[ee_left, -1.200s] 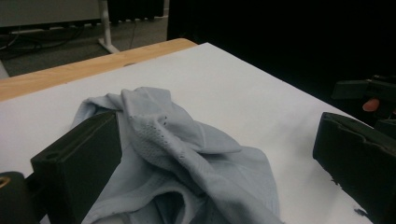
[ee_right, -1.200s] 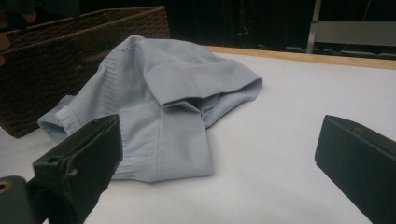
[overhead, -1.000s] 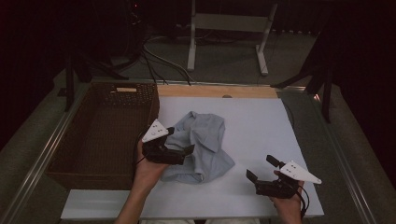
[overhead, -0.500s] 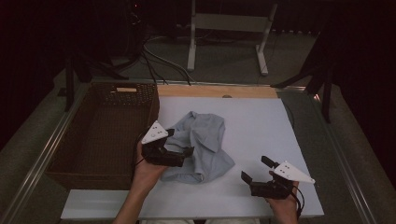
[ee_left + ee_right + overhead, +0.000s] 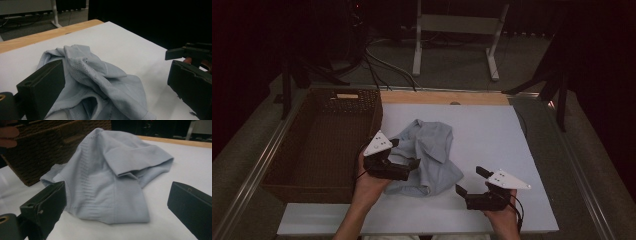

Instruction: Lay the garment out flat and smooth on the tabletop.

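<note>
lying crumpled on the white table (image 5: 492, 130), just right of the wicker basket (image 5: 317, 145): a pale blue shirt (image 5: 429, 155). hovering at the shirt's near left edge, jaws spread wide: the left gripper (image 5: 404, 167). waiting near the table's near right edge, apart from the shirt, jaws likewise gaping and holding nothing: the right gripper (image 5: 469, 182).

Left gripper (image 5: 404, 165): black body, two blocky matte-black jaws, white three-cornered plate on top bearing small dark dots. Right gripper (image 5: 468, 182): same black build, matching pale triangular plate, thin black cable looping at its near right side. Brass-coloured fitting at each left jaw's base. Forearms bare, no sleeves.
</note>
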Motion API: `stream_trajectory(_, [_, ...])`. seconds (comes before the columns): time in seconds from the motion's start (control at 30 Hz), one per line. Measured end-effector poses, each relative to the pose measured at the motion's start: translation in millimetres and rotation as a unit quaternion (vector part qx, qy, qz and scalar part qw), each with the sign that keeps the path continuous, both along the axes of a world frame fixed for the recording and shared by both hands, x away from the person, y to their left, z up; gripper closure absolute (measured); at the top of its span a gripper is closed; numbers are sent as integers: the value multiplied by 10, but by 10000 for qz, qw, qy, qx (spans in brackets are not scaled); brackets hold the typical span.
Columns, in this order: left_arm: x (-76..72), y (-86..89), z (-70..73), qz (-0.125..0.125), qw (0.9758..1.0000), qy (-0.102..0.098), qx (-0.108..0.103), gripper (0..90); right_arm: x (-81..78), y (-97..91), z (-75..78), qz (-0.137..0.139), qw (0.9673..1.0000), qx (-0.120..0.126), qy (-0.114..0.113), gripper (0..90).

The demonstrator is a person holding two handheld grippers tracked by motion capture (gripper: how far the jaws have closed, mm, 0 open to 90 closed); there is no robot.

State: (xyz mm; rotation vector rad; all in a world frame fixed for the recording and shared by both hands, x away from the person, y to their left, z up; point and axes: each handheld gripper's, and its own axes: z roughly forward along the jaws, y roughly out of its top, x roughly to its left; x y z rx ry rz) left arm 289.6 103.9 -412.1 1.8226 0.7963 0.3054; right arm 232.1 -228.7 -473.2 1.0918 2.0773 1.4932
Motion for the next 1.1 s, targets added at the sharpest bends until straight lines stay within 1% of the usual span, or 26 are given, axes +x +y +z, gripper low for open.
stream_trajectory(0.03, [-1, 0, 0, 1, 10000, 3, -4, 29, 9, 27, 0, 21, 10000, -38, -1, 24])
stream_trajectory(0.17, [-8, 10, -2, 12, 10000, 17, -38, 29, 37, 126, 10, 126, 9999, -32, 0, 24])
stream_trajectory(0.3, [-12, 24, 3, 26, 10000, 15, -75, 29, 71, 218, 9, 203, 9997, -81, 61, 24])
stream_trajectory(0.43, [-21, 40, 17, 28, 9999, 1, -113, 29, 91, 301, 13, 229, 9996, -102, 88, 24])
stream_trajectory(0.57, [-29, 44, 27, 11, 9999, -3, -138, 29, 92, 408, 21, 265, 9993, -252, 117, 25])
stream_trajectory(0.83, [-31, 50, 34, -1, 9999, -7, -147, 29, 107, 560, -23, 362, 9987, -297, 207, 26])
stream_trajectory(0.97, [-37, 41, 29, -20, 9999, 0, -143, 29, 102, 623, -52, 427, 9981, -352, 261, 51])
stream_trajectory(1.03, [-39, 38, 29, -23, 9999, -3, -140, 29, 99, 658, -63, 458, 9977, -422, 268, 60])
stream_trajectory(1.1, [-41, 40, 32, -23, 9999, -1, -144, 29, 95, 688, -75, 488, 9973, -478, 280, 94])
